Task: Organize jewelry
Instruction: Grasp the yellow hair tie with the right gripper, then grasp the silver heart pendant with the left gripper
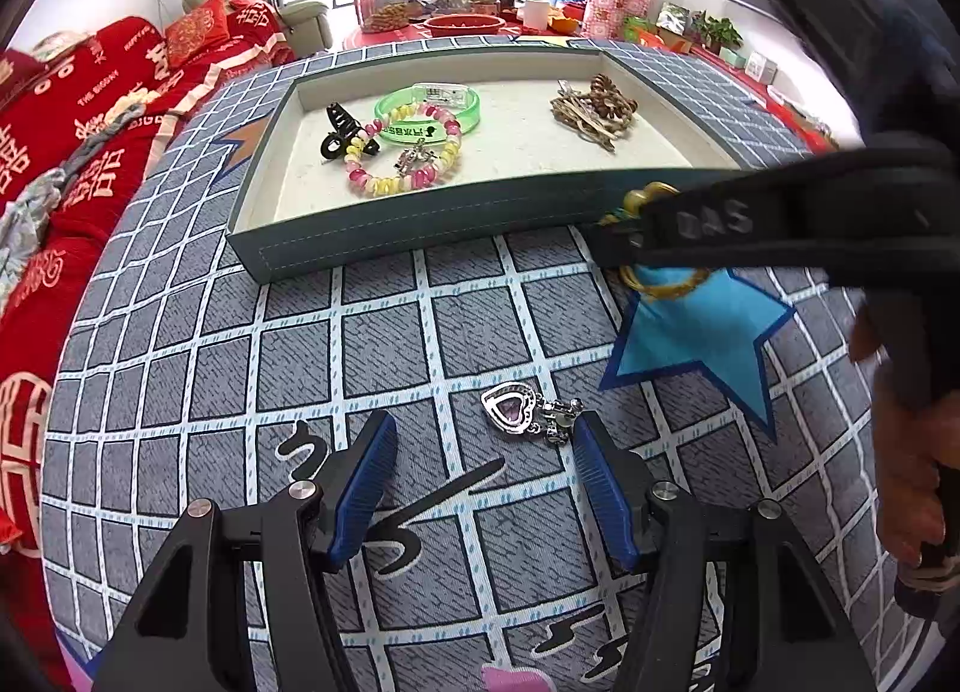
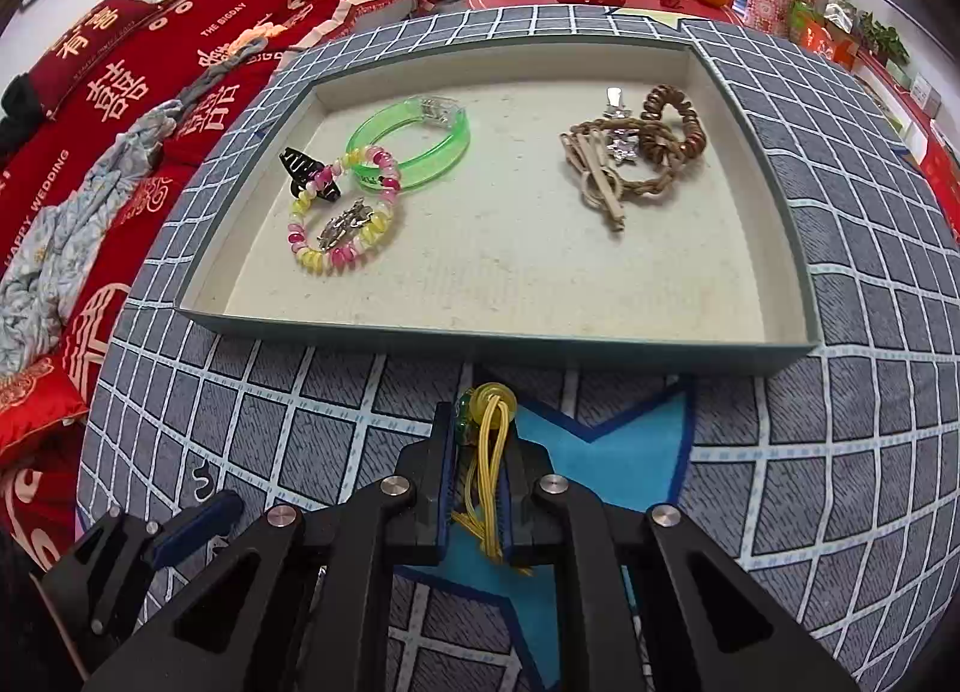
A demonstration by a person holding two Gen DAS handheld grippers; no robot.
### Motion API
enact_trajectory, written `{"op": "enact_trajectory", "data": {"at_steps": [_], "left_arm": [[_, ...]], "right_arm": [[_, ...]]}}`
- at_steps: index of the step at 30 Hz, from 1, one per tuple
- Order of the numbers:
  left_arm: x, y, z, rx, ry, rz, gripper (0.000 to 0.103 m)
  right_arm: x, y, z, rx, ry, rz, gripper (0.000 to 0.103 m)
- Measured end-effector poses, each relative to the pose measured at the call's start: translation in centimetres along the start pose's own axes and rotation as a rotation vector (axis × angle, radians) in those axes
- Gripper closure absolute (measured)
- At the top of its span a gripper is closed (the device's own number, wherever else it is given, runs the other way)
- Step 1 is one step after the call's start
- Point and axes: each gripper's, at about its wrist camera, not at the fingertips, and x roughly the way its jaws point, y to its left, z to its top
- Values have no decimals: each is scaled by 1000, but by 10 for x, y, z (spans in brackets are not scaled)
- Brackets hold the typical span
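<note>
My right gripper (image 2: 480, 488) is clamped shut on one yellow cord bracelet (image 2: 489, 434), its yellow and green beads poking out past the fingertips at lower centre of the right wrist view, the cord strands trailing back between the pads. It hangs just in front of the near wall of the tray (image 2: 498, 347), above a blue star (image 2: 630, 452) printed on the grey checked cloth (image 2: 840, 452).

My left gripper (image 1: 483, 488) stands wide open and holds nothing. Its two blue pads (image 1: 372, 482) sit at the bottom of the left wrist view, and one silver heart pendant (image 1: 510, 407) lies on the cloth just ahead of them, its clasp end close to the right-hand pad.

Inside the tray I count two clusters. In the left one: one black claw clip (image 2: 309, 170), one green translucent bangle (image 2: 414, 143), one pink, yellow and white beaded bracelet (image 2: 336, 224) and one small silver piece (image 2: 345, 224) lying inside that beaded ring. In the right cluster: one brown coil hair tie (image 2: 675, 122), one braided tan cord piece (image 2: 606, 182) and one silver clip (image 2: 615, 104), all tangled together so I cannot tell whether more pieces are among them.
</note>
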Motion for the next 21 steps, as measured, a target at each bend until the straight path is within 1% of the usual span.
{"op": "enact_trajectory", "data": {"at_steps": [5,9,13,16,20,21], "left_arm": [[5,2,6,9,4,-7,29],[4,4,8,5,1,-28,29],[8,5,9,63,10,-62,29],[8,3,10,114,10,-62,29],[8,1,10,126,10,-68,29],[8,1,9,130,5,-64,31]], "right_arm": [[-8,-12,-3,35,-16,11,90],[-15,-23,-8,60,-26,23,90],[-23,-28,-14,71,-37,32,90],[-28,-30,-17,77,-44,36,90],[-31,-31,-23,87,-47,47,91],[-32,-31,-24,87,-48,48,91]]}}
